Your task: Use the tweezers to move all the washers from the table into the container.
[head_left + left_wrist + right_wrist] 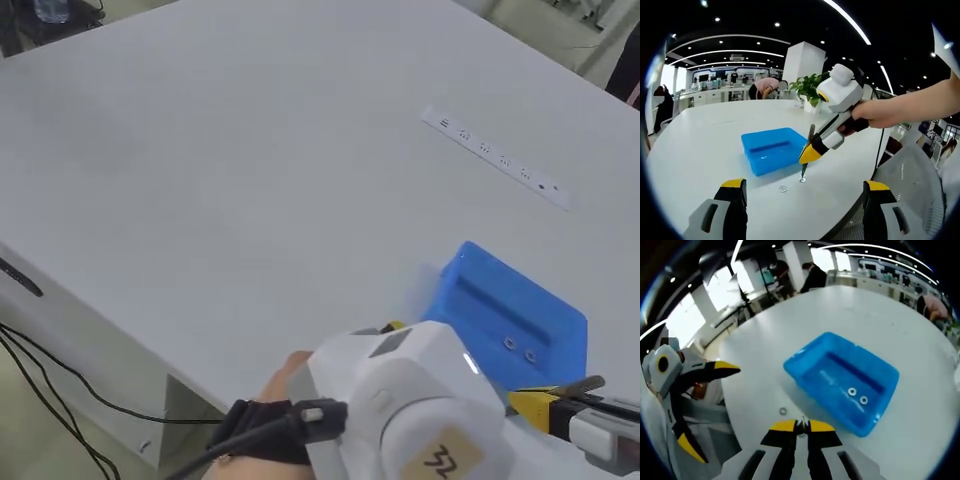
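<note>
A blue container sits on the white table with two washers lying inside it. My right gripper is shut on the tweezers, which point down at the table just in front of the container. The tweezer tips touch a washer on the table. A second loose washer lies a little to one side of it. My left gripper stands wide open, nothing between its fingers, facing the container from a short way off.
A flat white socket strip is set into the table at the far right. Black cables hang below the table's near edge. People and a plant stand beyond the far side of the table.
</note>
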`<state>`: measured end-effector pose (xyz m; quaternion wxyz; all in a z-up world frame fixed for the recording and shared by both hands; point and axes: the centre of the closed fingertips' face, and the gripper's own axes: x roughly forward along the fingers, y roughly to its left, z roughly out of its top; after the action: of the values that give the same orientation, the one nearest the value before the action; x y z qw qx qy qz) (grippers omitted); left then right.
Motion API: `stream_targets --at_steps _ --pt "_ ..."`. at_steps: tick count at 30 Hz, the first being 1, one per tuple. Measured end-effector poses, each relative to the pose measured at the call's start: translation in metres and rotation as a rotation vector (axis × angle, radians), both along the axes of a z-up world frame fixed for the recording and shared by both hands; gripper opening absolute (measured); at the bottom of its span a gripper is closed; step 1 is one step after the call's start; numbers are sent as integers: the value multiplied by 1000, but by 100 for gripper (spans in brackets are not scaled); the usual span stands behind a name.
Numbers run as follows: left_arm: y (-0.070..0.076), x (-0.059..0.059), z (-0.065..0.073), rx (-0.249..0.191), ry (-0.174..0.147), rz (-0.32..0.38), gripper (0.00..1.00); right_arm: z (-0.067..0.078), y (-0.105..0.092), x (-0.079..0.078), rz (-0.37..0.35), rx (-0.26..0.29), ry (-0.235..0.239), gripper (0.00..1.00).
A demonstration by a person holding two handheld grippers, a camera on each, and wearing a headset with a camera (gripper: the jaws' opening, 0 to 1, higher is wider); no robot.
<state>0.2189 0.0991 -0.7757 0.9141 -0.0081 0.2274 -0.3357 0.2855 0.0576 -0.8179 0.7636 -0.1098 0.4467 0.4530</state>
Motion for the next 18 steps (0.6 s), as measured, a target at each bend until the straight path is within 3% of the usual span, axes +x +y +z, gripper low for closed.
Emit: stream_targets --at_steps 18 --pt "-1 -1 -3 15 10 -8 99 -4 -6 4 8 -39 -35 5"
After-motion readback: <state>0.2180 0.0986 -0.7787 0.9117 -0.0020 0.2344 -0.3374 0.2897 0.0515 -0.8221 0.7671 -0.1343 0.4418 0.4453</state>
